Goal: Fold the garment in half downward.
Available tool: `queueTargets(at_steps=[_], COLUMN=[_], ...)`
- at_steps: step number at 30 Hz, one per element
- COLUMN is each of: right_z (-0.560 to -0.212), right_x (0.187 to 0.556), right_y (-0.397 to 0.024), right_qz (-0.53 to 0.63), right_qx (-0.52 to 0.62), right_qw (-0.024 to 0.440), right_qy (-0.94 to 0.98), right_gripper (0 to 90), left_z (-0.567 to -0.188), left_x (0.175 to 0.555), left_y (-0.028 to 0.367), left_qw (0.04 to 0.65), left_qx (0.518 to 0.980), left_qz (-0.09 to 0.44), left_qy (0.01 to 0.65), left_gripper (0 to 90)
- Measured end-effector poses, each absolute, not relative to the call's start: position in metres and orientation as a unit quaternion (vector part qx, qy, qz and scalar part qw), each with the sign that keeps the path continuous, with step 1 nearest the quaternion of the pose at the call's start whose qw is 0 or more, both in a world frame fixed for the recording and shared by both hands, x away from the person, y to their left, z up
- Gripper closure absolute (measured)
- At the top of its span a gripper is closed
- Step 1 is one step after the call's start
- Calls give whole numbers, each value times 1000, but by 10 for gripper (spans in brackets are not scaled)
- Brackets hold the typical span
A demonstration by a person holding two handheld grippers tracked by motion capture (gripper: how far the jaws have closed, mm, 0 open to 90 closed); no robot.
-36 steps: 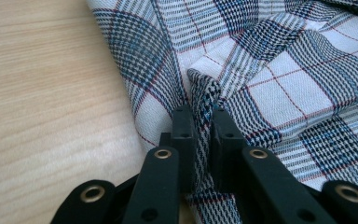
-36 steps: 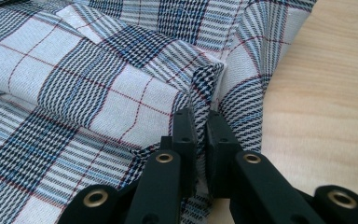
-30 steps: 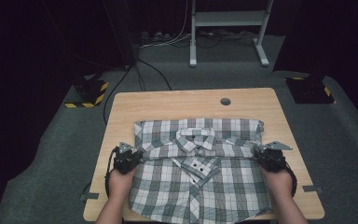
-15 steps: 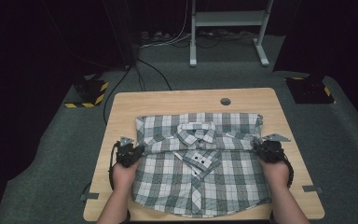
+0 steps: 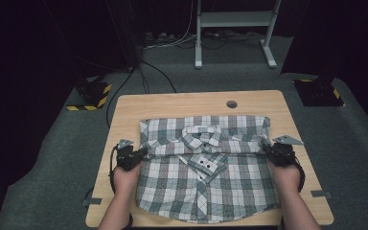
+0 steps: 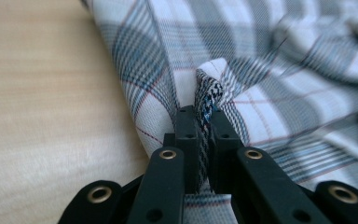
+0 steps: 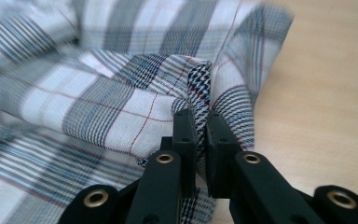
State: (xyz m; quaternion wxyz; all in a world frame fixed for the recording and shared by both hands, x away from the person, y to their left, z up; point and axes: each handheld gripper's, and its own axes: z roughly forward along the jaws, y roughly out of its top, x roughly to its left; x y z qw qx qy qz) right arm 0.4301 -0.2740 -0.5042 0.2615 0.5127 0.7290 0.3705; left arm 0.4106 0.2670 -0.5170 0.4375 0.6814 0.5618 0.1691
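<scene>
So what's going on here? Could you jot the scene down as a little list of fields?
Item: plaid shirt, front up, collar away from the person
Surface: wooden table
Left gripper: shut on a pinch of the shirt's left edge
Right gripper: shut on a pinch of the right edge
Fold: a crease runs across between the two grippers

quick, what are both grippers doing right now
Left gripper: jaws closed, pinching a fold at the left edge of the plaid shirt.
Right gripper: jaws closed, pinching a fold at the shirt's right edge.
</scene>
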Motion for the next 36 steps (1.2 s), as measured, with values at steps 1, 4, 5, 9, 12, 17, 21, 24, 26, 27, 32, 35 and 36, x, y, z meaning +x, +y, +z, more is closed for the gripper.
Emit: queueTargets(at_steps=[1,4,5,9,12,17,21,24,26,27,32,35,36], right_z=[-499,-478,-464,-438,-427,-407,-404,-411,-428,-428,-457,-481,-486], right_x=[428,421,417,410,407,397,380,371,358,358,341,331,329], right_y=[-275,-278,-280,-282,-282,-285,-286,-287,-286,-286,-287,-289,-290], right_qz=[377,395,408,429,437,452,462,464,456,456,440,428,425], right_qx=[510,494,484,471,464,451,445,445,447,447,457,471,474], right_qw=[263,275,280,295,303,313,313,308,299,299,282,265,260], right_qy=[727,724,722,712,708,703,700,701,709,709,719,725,726], right_gripper=[840,844,844,844,844,843,844,843,843,843,841,839,839], left_z=[-510,-489,-481,-443,-431,-411,-418,-428,-447,-447,-477,-499,-499], left_x=[409,406,405,400,398,386,366,359,349,349,334,324,324], left_y=[268,270,270,273,275,280,280,281,283,283,283,282,282], left_qw=[442,457,461,484,490,506,506,501,496,496,481,469,469], left_qx=[681,681,680,673,670,667,675,679,680,680,689,693,693], left_qz=[174,187,193,216,221,226,222,215,202,202,181,166,166], left_qy=[557,541,537,516,512,499,490,492,501,501,511,521,521], left_gripper=[857,862,864,864,864,864,863,862,862,862,859,856,855])
